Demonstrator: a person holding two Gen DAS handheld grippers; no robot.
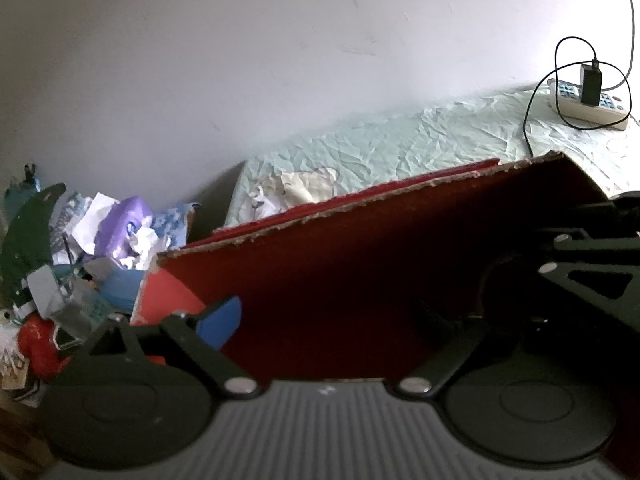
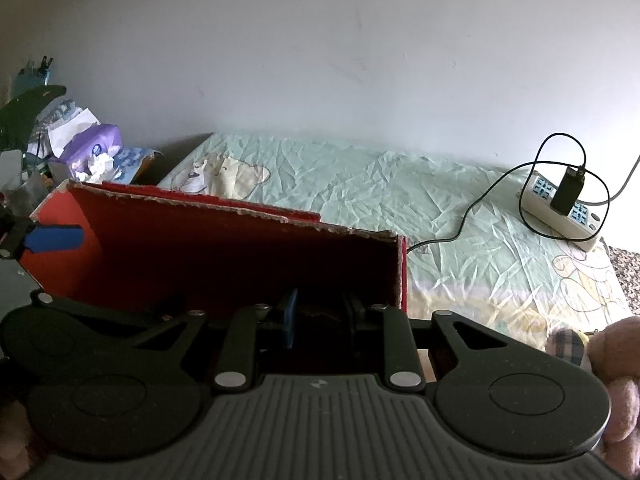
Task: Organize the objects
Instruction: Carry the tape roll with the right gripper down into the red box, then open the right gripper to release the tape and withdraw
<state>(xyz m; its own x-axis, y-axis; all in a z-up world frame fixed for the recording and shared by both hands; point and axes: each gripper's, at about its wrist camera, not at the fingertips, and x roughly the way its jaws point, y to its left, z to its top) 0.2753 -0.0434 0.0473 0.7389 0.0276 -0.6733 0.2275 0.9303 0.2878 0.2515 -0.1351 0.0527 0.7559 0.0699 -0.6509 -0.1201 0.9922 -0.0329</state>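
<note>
up close, red cardboard box (image 2: 224, 256) with ragged torn rims, on crinkled pale green sheet (image 2: 400, 200). right gripper (image 2: 320, 312) clamped on box's near wall; left gripper (image 1: 360, 320) spread wide at box's left end. beyond box: white power strip (image 2: 560, 216), black charger, looped cable. no readable writing.

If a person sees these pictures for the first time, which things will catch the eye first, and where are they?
The big red cardboard box fills the foreground, held at its near wall by both grippers. Behind it stretches a wrinkled pale green bedsheet, with a white power strip and a looping black cable at its far right. At the left lies a colourful clutter pile.
</note>
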